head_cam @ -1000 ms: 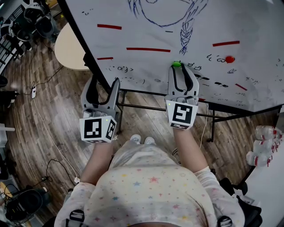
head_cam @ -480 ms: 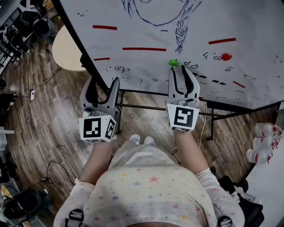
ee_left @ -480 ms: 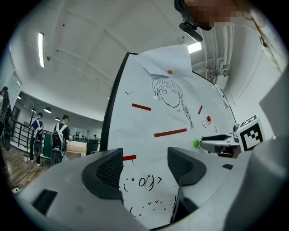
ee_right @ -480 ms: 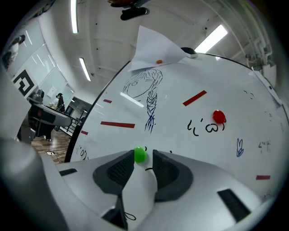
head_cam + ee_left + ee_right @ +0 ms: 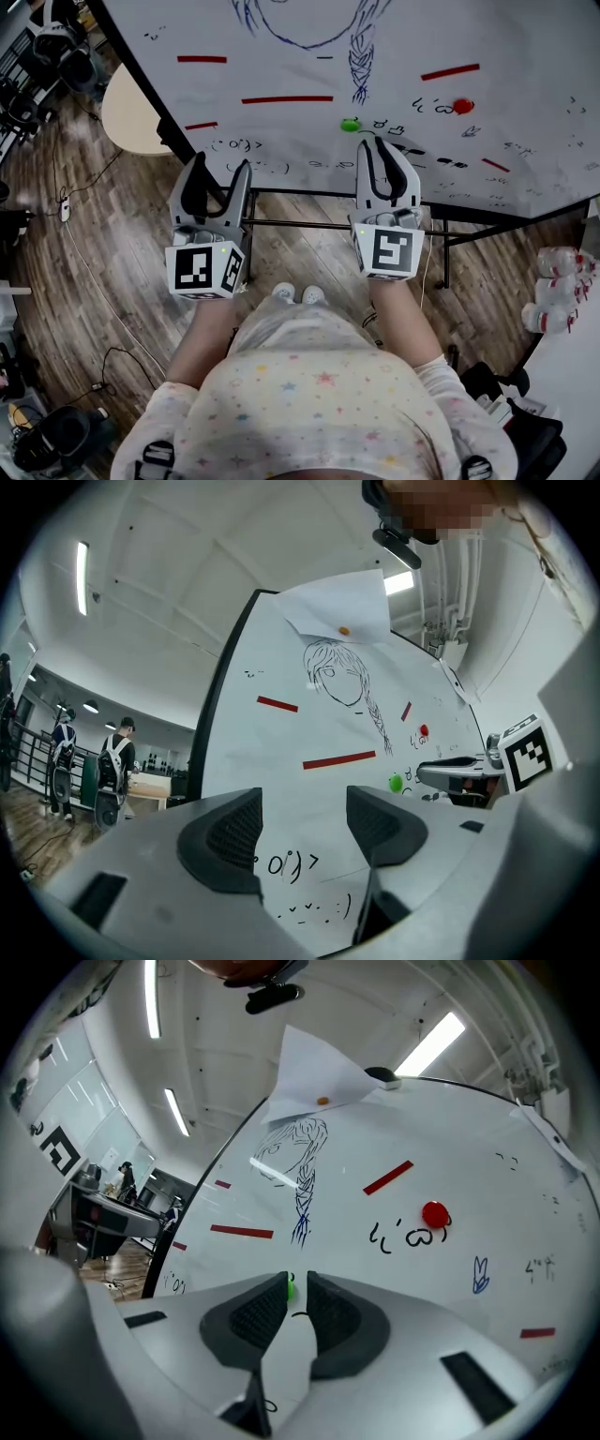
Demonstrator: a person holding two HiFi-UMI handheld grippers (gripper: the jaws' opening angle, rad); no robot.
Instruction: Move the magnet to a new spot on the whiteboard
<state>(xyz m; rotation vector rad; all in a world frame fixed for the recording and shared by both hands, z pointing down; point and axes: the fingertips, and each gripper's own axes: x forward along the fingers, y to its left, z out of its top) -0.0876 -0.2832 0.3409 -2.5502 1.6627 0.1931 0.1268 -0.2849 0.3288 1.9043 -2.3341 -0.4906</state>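
Green magnet (image 5: 350, 124) flat on whiteboard (image 5: 525, 56)

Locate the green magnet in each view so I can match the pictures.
Head view: green magnet on the whiteboard, upper centre, just beyond the right hand-held gripper.
Left gripper view: the magnet is a small dot right of centre.
Right gripper view: the magnet shows through the narrow gap between the jaws, lower centre.
Shared landmark: the red magnet, up and right of it everywhere.
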